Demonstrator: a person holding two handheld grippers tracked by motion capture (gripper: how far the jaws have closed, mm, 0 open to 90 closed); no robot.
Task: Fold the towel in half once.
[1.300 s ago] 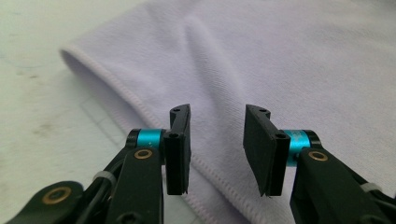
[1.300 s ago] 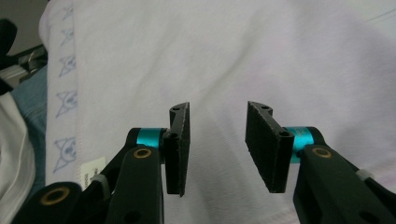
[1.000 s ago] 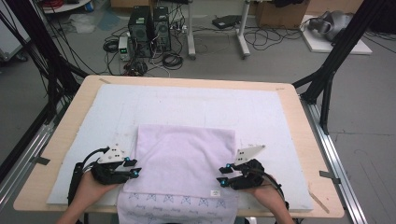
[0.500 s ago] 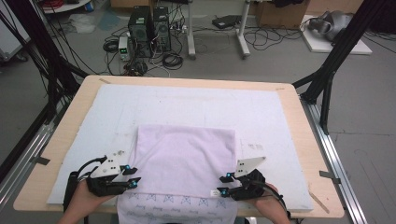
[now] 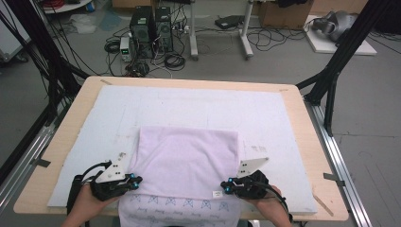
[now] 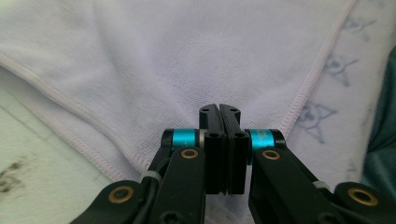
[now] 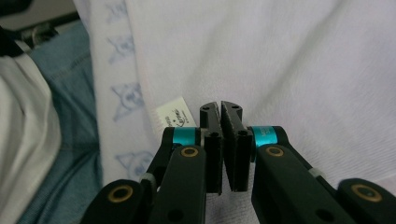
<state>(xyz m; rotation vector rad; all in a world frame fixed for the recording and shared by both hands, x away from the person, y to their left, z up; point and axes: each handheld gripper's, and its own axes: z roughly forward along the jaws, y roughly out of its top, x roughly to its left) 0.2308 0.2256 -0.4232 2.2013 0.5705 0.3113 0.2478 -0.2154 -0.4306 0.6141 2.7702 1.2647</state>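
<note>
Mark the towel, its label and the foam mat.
towel (image 5: 187,163), high view, middle of the folded upper layer
label (image 7: 173,115), right gripper view, middle of the white tag
foam mat (image 5: 189,106), high view, bare far part

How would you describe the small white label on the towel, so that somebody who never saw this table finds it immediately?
Start from the wooden table with its white mat, and find the pale lilac towel folded at the near edge. Follow its near fold to the right gripper. The label sits just beside those fingers: a small white tag with script lettering, unlike the blue printed figures on the layer below.
</note>
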